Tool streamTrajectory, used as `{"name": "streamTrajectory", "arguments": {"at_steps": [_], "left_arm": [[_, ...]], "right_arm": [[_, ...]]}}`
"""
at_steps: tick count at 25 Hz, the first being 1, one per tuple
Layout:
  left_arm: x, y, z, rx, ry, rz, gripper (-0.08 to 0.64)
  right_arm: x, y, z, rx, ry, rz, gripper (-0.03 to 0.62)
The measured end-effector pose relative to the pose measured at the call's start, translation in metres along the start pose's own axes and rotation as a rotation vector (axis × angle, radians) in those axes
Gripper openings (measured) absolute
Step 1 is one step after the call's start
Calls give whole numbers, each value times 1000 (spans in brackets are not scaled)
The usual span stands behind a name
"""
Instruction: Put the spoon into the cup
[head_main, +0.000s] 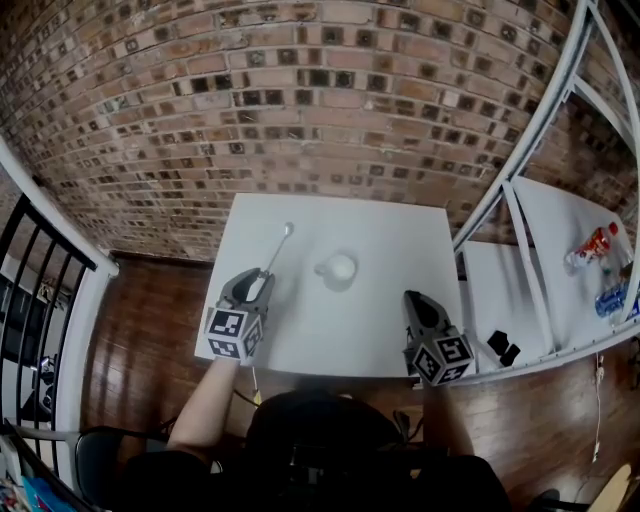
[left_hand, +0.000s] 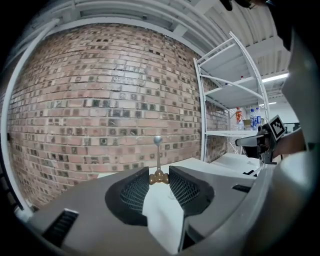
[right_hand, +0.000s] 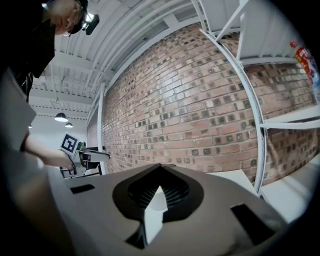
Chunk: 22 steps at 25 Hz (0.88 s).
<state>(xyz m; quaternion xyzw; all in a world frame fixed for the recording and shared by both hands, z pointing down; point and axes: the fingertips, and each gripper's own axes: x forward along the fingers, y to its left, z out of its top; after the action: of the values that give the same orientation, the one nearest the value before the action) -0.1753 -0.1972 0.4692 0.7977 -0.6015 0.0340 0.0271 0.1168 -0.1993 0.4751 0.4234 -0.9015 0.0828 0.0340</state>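
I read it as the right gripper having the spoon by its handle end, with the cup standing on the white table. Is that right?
Not quite. The left gripper has the spoon by its handle end, as the left gripper view shows; the right gripper holds nothing. The cup does stand on the white table.

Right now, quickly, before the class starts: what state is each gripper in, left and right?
Left gripper: closed on the spoon, gripping its gold handle end.
Right gripper: closed, nothing between its jaws.
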Motion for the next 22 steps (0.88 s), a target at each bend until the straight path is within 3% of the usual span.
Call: {"name": "streamTrajectory", "arguments": {"at_steps": [6, 13, 22], "left_arm": [[21, -29, -21, -6, 57, -77, 127], [50, -62, -61, 38, 199, -186, 127], [78, -84, -96, 59, 319, -252, 127]], "right_arm": [[-13, -11, -5, 16, -1, -34, 5], [-25, -24, -10, 35, -2, -77, 5], [-38, -42, -10, 49, -12, -134, 5]]}}
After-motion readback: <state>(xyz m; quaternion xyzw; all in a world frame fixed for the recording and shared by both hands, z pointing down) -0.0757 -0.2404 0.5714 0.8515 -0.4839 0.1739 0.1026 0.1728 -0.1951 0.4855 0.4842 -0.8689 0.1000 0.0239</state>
